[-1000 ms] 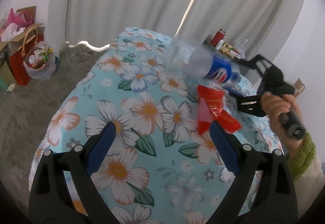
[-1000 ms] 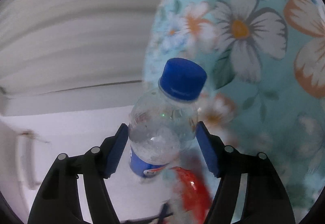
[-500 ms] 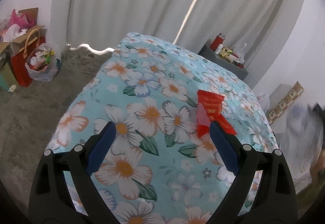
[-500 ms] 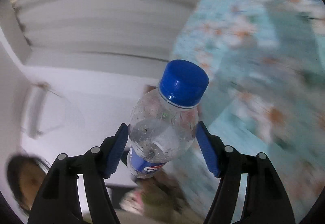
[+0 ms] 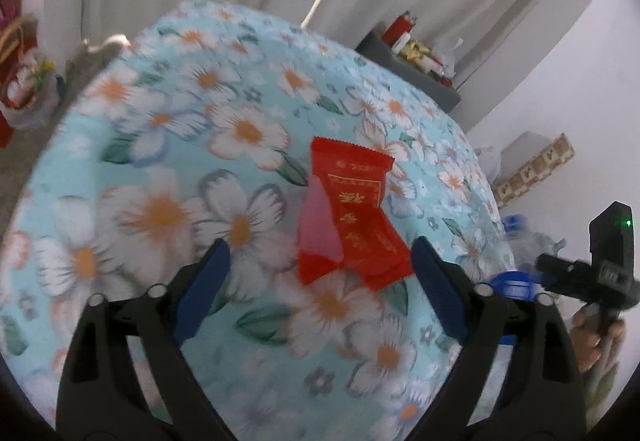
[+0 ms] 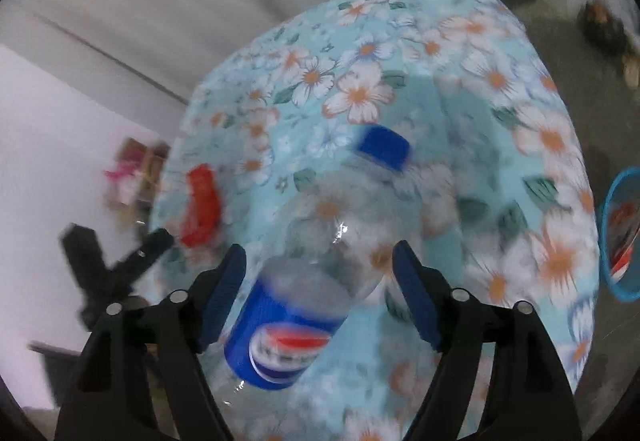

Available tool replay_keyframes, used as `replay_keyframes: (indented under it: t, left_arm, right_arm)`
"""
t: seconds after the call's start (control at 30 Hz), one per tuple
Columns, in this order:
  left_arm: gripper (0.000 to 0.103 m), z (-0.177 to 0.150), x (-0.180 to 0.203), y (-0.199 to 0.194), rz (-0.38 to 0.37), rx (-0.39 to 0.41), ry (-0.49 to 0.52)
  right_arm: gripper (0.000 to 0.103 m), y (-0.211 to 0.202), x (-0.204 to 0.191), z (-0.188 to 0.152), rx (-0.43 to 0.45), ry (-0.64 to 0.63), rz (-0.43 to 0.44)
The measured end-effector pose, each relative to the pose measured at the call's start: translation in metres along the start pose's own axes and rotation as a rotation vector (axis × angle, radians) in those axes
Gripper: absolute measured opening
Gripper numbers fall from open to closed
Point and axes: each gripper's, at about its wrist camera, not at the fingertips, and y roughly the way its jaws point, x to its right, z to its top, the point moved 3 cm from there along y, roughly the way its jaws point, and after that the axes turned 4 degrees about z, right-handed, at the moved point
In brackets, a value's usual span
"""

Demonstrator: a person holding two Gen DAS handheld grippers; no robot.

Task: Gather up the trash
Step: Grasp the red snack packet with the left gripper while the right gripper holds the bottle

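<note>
The right gripper (image 6: 318, 291) has just been opened further, and the bottle (image 6: 304, 281) between its jaws is now blurred and tilted, cap (image 6: 384, 147) pointing away from the gripper. A gap is seen beside the right pad, so the bottle is judged released, probably dropping; a second ago it was clamped squarely between both pads. A blue bin (image 6: 620, 233) with trash inside is seen well off to the right of this gripper, so whether the bottle will land in it cannot be told.

The left gripper (image 5: 320, 289) is held wide, nothing grasped, though its jaws have just been narrowed a little. The red wrapper (image 5: 352, 217) now lies on the bench (image 5: 160, 169) just ahead, between the fingertips, closer than before. It is judged the next piece to be collected.
</note>
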Motion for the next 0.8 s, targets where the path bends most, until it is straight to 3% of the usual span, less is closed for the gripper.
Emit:
replay_keyframes:
  t: [0.1, 0.2, 0.4, 0.47, 0.5, 0.57, 0.63, 0.67, 0.8]
  left_arm:
    - [0.068, 0.003, 0.001, 0.021, 0.069, -0.034, -0.014]
    - [0.057, 0.002, 0.008, 0.026, 0.093, -0.010, 0.004]
    - [0.023, -0.010, 0.025, 0.030, 0.177, 0.025, 0.153]
    - [0.019, -0.011, 0.028, 0.030, 0.184, 0.027, 0.172]
    - [0.012, -0.012, 0.029, 0.030, 0.187, 0.031, 0.180]
    - [0.008, -0.011, 0.031, 0.029, 0.187, 0.033, 0.185]
    - [0.006, -0.011, 0.033, 0.026, 0.182, 0.039, 0.189]
    - [0.005, -0.012, 0.034, 0.024, 0.177, 0.040, 0.192]
    - [0.004, -0.020, 0.044, 0.004, 0.113, 0.017, 0.208]
  right_arm:
    - [0.075, 0.009, -0.003, -0.008, -0.003, 0.031, 0.010]
    - [0.075, 0.009, 0.007, -0.022, 0.032, 0.122, 0.054]
    - [0.075, 0.025, 0.016, -0.064, 0.059, 0.345, 0.300]
    - [0.075, 0.037, 0.007, -0.067, 0.030, 0.341, 0.321]
    - [0.075, 0.041, 0.003, -0.066, 0.027, 0.335, 0.326]
    - [0.075, 0.054, -0.006, -0.063, 0.020, 0.319, 0.319]
    - [0.064, 0.064, -0.012, -0.059, 0.012, 0.311, 0.327]
    - [0.064, 0.067, -0.015, -0.057, 0.010, 0.303, 0.320]
    - [0.062, 0.047, -0.015, -0.060, 0.014, 0.272, 0.308]
